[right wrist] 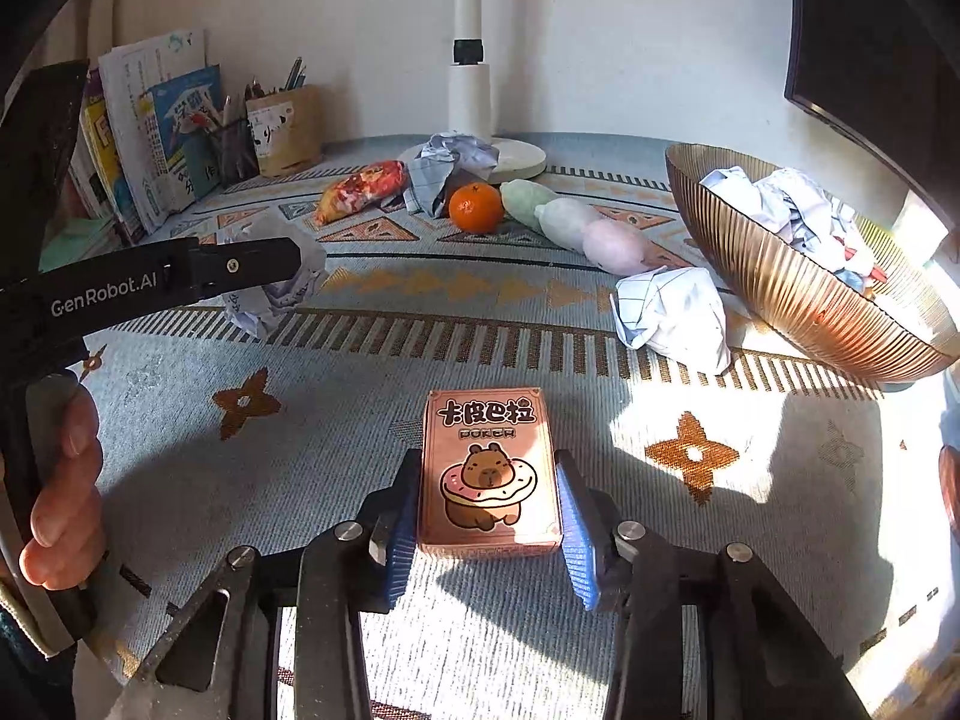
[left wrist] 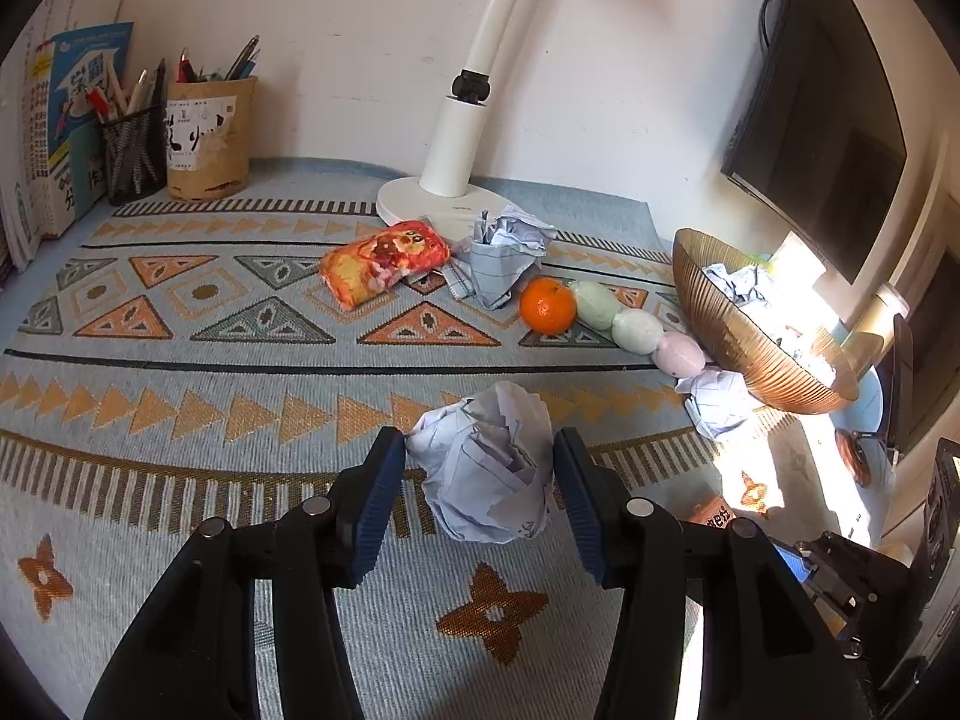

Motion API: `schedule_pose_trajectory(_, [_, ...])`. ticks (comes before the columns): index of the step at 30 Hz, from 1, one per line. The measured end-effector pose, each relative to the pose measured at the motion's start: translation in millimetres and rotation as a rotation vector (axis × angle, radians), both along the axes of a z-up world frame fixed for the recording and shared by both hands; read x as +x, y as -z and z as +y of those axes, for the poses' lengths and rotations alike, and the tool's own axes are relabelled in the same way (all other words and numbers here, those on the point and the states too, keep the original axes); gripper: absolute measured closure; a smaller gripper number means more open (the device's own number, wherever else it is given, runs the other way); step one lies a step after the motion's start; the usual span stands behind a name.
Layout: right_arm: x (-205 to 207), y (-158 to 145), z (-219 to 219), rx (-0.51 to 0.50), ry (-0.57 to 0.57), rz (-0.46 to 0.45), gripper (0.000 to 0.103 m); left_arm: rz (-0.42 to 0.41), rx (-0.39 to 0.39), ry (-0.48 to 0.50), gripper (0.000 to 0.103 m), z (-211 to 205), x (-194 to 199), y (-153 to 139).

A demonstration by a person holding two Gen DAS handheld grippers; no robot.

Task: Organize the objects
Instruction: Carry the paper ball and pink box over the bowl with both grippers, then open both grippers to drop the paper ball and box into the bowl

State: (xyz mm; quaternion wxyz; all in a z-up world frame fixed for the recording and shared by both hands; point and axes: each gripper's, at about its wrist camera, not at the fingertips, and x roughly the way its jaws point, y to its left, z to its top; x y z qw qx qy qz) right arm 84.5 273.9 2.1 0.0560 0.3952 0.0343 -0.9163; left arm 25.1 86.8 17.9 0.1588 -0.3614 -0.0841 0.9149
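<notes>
The left tongs (left wrist: 480, 480) pinch a crumpled paper ball (left wrist: 489, 462) near the front edge of the table (left wrist: 180, 360), probably because the paper belongs with the wads already in the ribbed bowl (right wrist: 798, 294) at the right edge. The right tongs (right wrist: 489, 504) clamp the pink card box (right wrist: 489, 474) by its long sides, above the front of the table, a squeeze that keeps the flat pack square.

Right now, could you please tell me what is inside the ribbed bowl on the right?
The ribbed bowl holds crumpled lined paper, piled toward its far side, with something small and reddish beside it. Whatever lies beneath the paper, and the bowl's bottom, is covered.
</notes>
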Motion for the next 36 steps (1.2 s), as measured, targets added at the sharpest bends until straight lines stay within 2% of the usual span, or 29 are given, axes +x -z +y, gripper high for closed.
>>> schedule_pose_trajectory(4, [10, -18, 11, -0.012, -0.012, 0.021, 0.063, 0.012, -0.018, 0.007, 0.054, 7, 3, -6])
schedule_pose_trajectory(7, [17, -56, 44, -0.040, 0.042, 0.105, 0.063, 0.017, 0.036, 0.068, 0.054, 21, -3, -30])
schedule_pose_trajectory(11, [13, -119, 109, -0.066, 0.215, 0.248, 0.063, 0.118, 0.051, 0.163, 0.054, 71, -18, -80])
schedule_pose_trajectory(14, [-5, -149, 160, -0.064, 0.377, 0.300, 0.063, 0.167, 0.023, 0.246, 0.054, 126, -34, -102])
schedule_pose_trajectory(18, [-44, -148, 216, -0.127, 0.500, 0.241, 0.063, 0.158, -0.005, 0.341, 0.054, 195, -60, -101])
schedule_pose_trajectory(24, [-83, -128, 249, -0.179, 0.541, 0.166, 0.062, 0.099, -0.035, 0.388, 0.051, 254, -89, -75])
schedule_pose_trajectory(26, [-92, -122, 254, -0.179, 0.530, 0.125, 0.052, 0.096, -0.031, 0.398, 0.045, 260, -92, -71])
schedule_pose_trajectory(27, [-92, -121, 255, -0.174, 0.532, 0.118, 0.052, 0.093, -0.039, 0.400, 0.038, 261, -93, -71])
schedule_pose_trajectory(28, [-89, -120, 254, -0.168, 0.532, 0.122, 0.052, 0.093, -0.045, 0.399, 0.023, 259, -92, -72])
schedule_pose_trajectory(29, [-86, -120, 253, -0.166, 0.522, 0.129, 0.052, 0.099, -0.039, 0.398, 0.019, 254, -89, -74])
schedule_pose_trajectory(33, [-64, -129, 236, -0.183, 0.487, 0.162, 0.052, 0.098, -0.002, 0.356, 0.018, 217, -74, -83])
schedule_pose_trajectory(36, [-46, -142, 208, -0.205, 0.415, 0.202, 0.040, 0.099, 0.025, 0.301, 0.017, 172, -57, -89])
